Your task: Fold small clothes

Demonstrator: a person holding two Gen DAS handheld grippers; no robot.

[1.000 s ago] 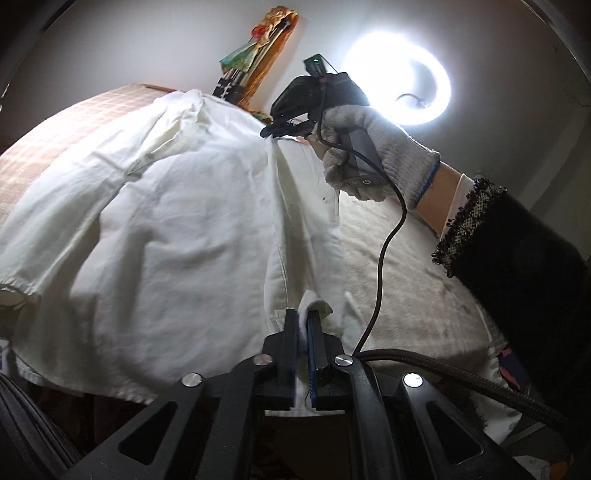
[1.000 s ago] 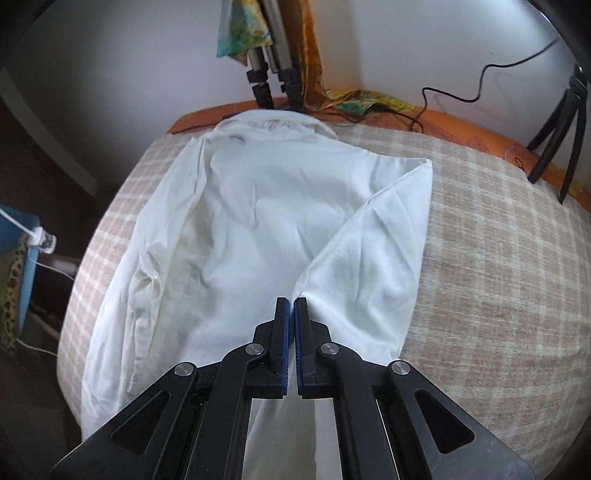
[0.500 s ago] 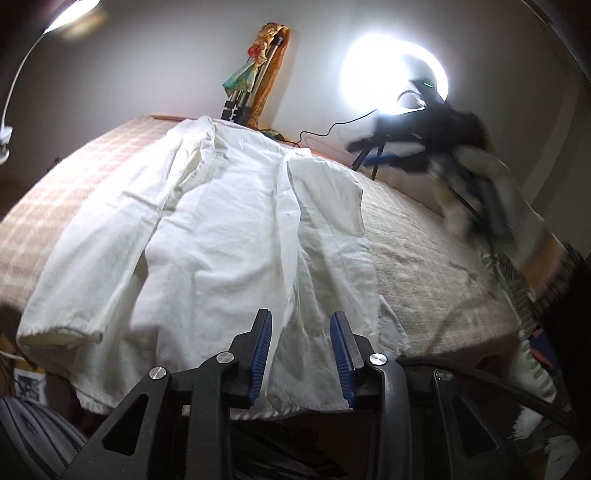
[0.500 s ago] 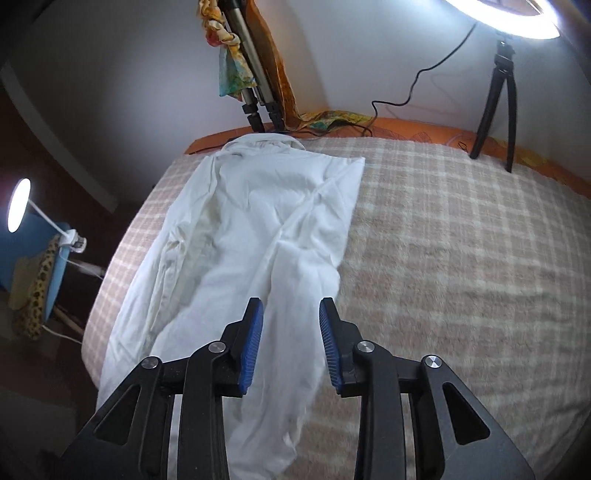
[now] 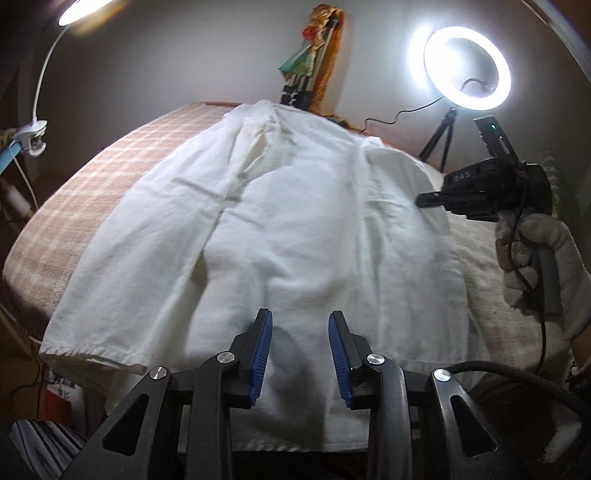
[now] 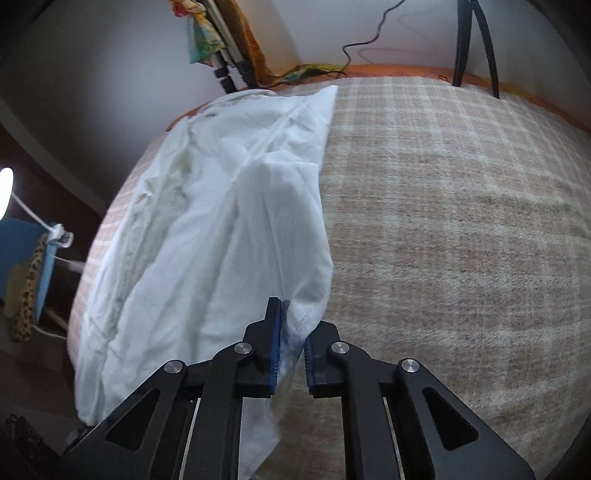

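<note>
Your right gripper [image 6: 291,347] has just been closing on the white shirt [image 5: 295,236] edge between its jaws; your left gripper [image 5: 300,354] is released above the hem. Most of the folding is left.

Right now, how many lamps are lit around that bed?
2. A ring light on a small tripod stands at the far right of the bed. A gooseneck clip lamp glows at the upper left, beside the bed. Others may be out of view.
</note>
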